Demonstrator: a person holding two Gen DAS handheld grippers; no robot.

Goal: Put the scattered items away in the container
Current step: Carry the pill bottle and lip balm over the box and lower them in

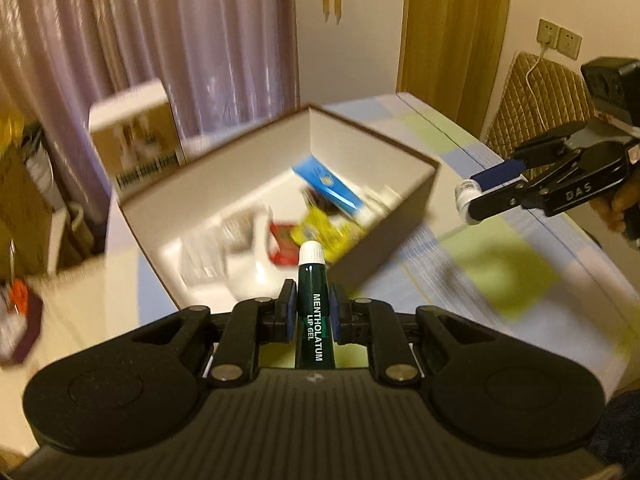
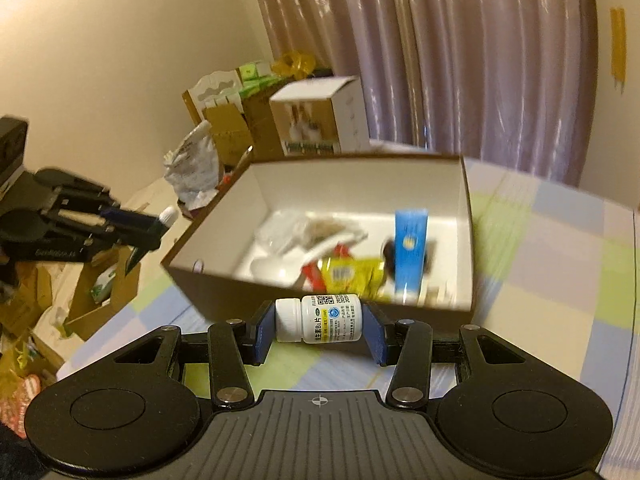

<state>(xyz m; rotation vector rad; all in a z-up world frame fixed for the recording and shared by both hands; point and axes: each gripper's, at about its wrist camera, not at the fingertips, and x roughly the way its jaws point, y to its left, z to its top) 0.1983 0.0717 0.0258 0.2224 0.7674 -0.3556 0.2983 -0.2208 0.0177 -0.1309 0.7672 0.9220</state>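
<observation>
Left gripper has its blue pads pinched tight on a dark green lip gel tube, white cap pointing up at the lower centre, right at the near wall of the open box. Right gripper clamps a white pill bottle sideways, cap to the left, low centre, just before the box's near wall. Inside the box: a blue tube and yellow packets, blurred.
</observation>
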